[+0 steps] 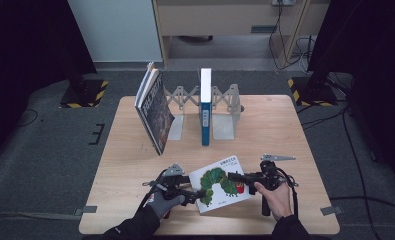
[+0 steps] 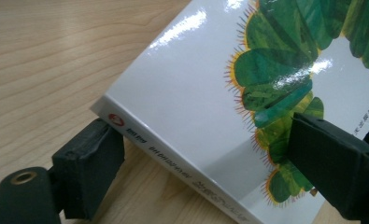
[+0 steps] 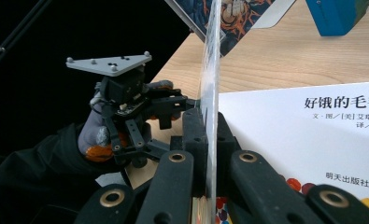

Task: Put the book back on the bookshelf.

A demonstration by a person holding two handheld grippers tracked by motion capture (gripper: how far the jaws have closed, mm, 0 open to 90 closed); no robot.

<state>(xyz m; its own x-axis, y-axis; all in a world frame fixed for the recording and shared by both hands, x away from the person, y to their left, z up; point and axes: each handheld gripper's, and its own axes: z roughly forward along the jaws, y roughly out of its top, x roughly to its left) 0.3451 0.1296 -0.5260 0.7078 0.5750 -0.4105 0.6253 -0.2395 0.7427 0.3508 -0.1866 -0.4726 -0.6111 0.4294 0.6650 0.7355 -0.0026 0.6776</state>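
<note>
**Picture book gripped at both ends on the table's near edge**

Nearest the person, a white picture book (image 1: 221,183) with a green caterpillar on its cover lies askew on the wooden table (image 1: 285,125), close to the near edge. The left gripper (image 1: 197,196), held in a gloved hand (image 1: 161,201), meets the book's left corner. In the left gripper view its jaws stand partly open, one below the spine (image 2: 173,161) and one over the cover, straddling the corner; whether they press on it cannot be told. The right gripper (image 1: 233,176), held in a bare hand (image 1: 275,199), reaches the book's right side. In the right gripper view its jaws are closed on the cover (image 3: 210,93), which stands lifted on edge between them, with the title page (image 3: 308,135) exposed beside it. Bare tabletop lies open to the left and right of the book and between it and the rack. Farther back, a folding metal rack (image 1: 220,107) stands near the far edge. A dark book (image 1: 154,107) leans against its left end, and a blue book (image 1: 205,107) stands upright in its middle. Beyond the table edge lie grey floor and cables.
</note>
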